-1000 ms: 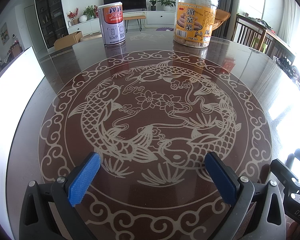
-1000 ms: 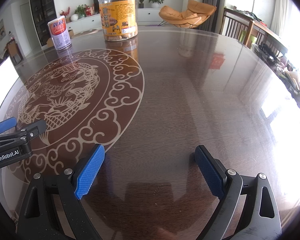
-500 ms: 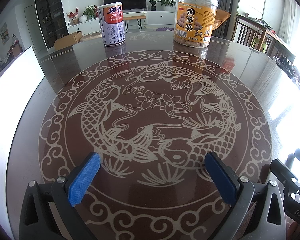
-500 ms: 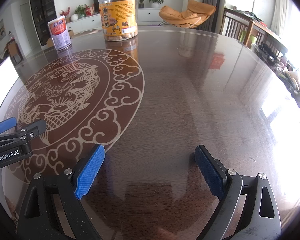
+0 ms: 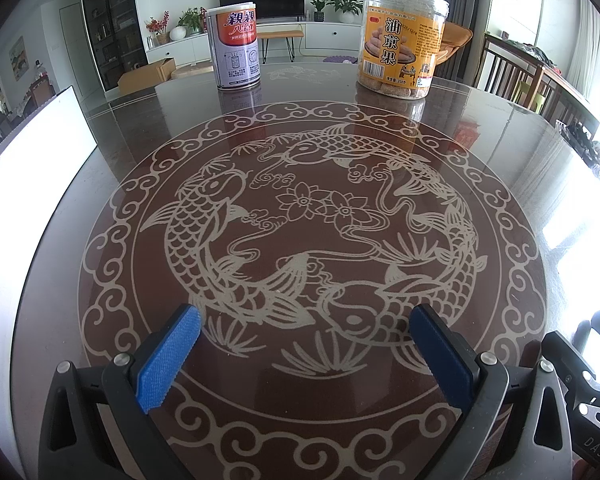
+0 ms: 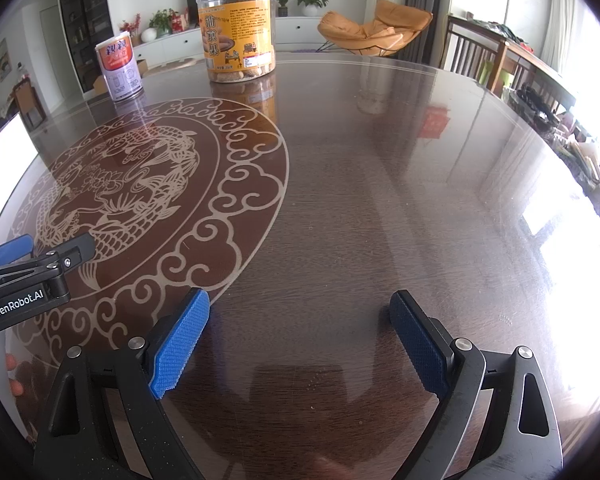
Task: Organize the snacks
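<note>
A white and red can [image 5: 234, 48] stands upright at the far left of the round table. A clear plastic jar with an orange label [image 5: 400, 42], partly filled with fried snacks, stands upright at the far right of it. Both also show in the right wrist view, the can [image 6: 119, 67] left of the jar [image 6: 238, 30]. My left gripper [image 5: 306, 322] is open and empty, low over the near part of the fish pattern, far from both containers. My right gripper [image 6: 299, 308] is open and empty over bare wood to the right of the left gripper [image 6: 24, 276].
The dark glossy table [image 6: 380, 184] has a round carp inlay [image 5: 312, 240] in the middle. A white board [image 5: 32, 152] stands off the left edge. Wooden chairs [image 6: 484, 56] and a cluttered side table stand at the right, an orange lounge chair [image 6: 376, 32] beyond.
</note>
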The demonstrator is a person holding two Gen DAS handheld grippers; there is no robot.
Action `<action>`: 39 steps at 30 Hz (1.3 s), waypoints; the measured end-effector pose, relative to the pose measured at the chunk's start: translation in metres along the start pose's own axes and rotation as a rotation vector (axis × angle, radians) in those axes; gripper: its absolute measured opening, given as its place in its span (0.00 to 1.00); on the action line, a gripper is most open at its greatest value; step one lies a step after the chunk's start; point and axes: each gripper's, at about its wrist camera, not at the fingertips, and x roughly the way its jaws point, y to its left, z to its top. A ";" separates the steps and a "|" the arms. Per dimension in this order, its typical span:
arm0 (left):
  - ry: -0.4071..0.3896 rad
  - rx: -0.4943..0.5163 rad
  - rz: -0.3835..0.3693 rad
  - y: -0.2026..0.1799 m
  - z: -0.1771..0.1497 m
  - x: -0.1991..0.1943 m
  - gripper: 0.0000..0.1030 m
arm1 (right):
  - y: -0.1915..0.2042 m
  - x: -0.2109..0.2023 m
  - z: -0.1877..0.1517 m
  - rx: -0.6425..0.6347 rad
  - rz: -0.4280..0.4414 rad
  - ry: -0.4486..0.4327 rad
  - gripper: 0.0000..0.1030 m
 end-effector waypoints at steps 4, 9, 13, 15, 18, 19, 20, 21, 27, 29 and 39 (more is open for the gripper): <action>0.000 0.000 0.000 0.000 0.000 0.000 1.00 | 0.001 -0.001 0.000 0.000 0.000 0.000 0.91; 0.022 0.017 -0.011 0.001 0.003 0.002 1.00 | 0.000 0.000 0.000 0.000 0.000 0.000 0.91; 0.032 0.040 -0.024 0.007 -0.008 -0.007 1.00 | 0.000 -0.001 0.000 0.000 0.000 0.000 0.91; 0.020 0.028 0.018 0.015 -0.018 -0.017 0.99 | 0.000 0.000 0.000 0.000 -0.001 0.000 0.91; -0.096 0.045 0.057 0.025 -0.030 -0.057 0.99 | 0.000 0.000 0.000 0.001 -0.001 -0.001 0.91; -0.135 0.047 0.057 0.028 -0.032 -0.074 0.99 | -0.001 -0.002 -0.002 0.003 0.000 -0.001 0.91; -0.167 0.046 0.064 0.032 -0.034 -0.092 1.00 | -0.001 -0.001 -0.001 -0.002 0.000 0.004 0.92; -0.197 0.042 0.067 0.038 -0.036 -0.110 1.00 | -0.001 -0.003 -0.001 -0.010 0.012 0.017 0.92; -0.225 -0.080 0.126 0.092 -0.042 -0.195 1.00 | 0.044 -0.049 0.014 -0.017 0.094 0.020 0.91; -0.201 -0.114 0.180 0.116 -0.046 -0.213 1.00 | 0.074 -0.075 0.023 -0.063 0.149 -0.002 0.91; -0.146 -0.279 0.446 0.238 -0.096 -0.287 1.00 | 0.242 -0.207 0.035 -0.338 0.484 -0.074 0.91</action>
